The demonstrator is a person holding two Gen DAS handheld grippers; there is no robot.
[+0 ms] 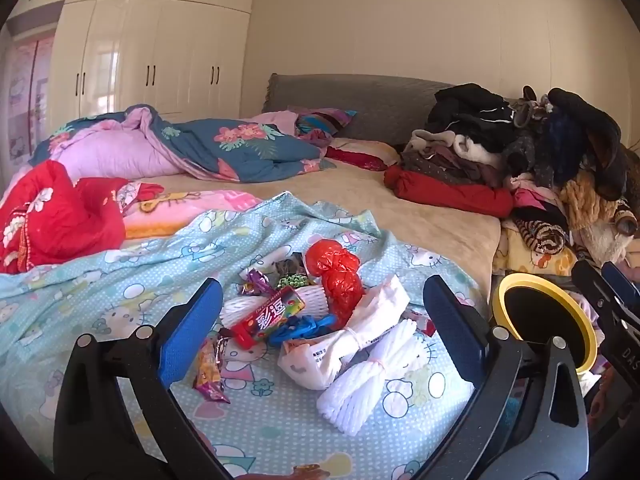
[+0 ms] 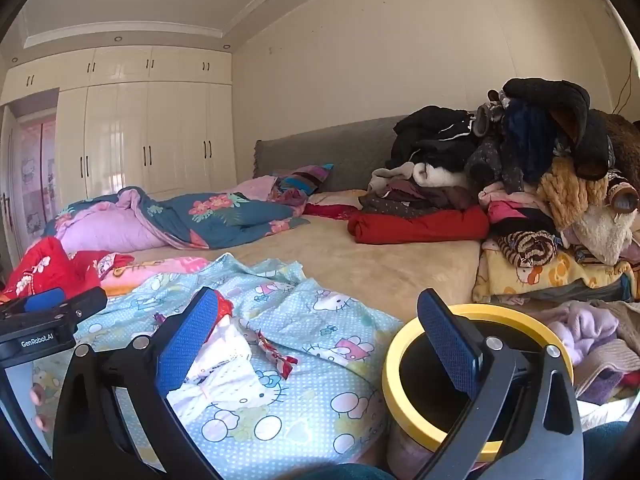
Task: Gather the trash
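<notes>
A heap of trash lies on the light blue cartoon-cat sheet (image 1: 100, 280): a crumpled red plastic bag (image 1: 336, 276), a red candy box (image 1: 268, 316), a blue wrapper (image 1: 304, 326), a white plastic bag (image 1: 344, 344), white foam netting (image 1: 372, 380) and an orange snack wrapper (image 1: 210, 368). My left gripper (image 1: 324, 328) hangs open just before the heap, holding nothing. A yellow-rimmed bin (image 2: 476, 380) stands to the right of the sheet. My right gripper (image 2: 324, 344) is open and empty, its right finger over the bin's mouth. A red wrapper (image 2: 276, 354) lies on the sheet.
A tall pile of clothes (image 2: 520, 184) and a folded red garment (image 2: 420, 226) fill the bed's right side. Rumpled floral quilts (image 1: 208, 148) and red fabric (image 1: 52, 216) lie at the left. White wardrobes (image 1: 152, 56) stand behind. Bare beige sheet (image 2: 360, 256) spans the middle.
</notes>
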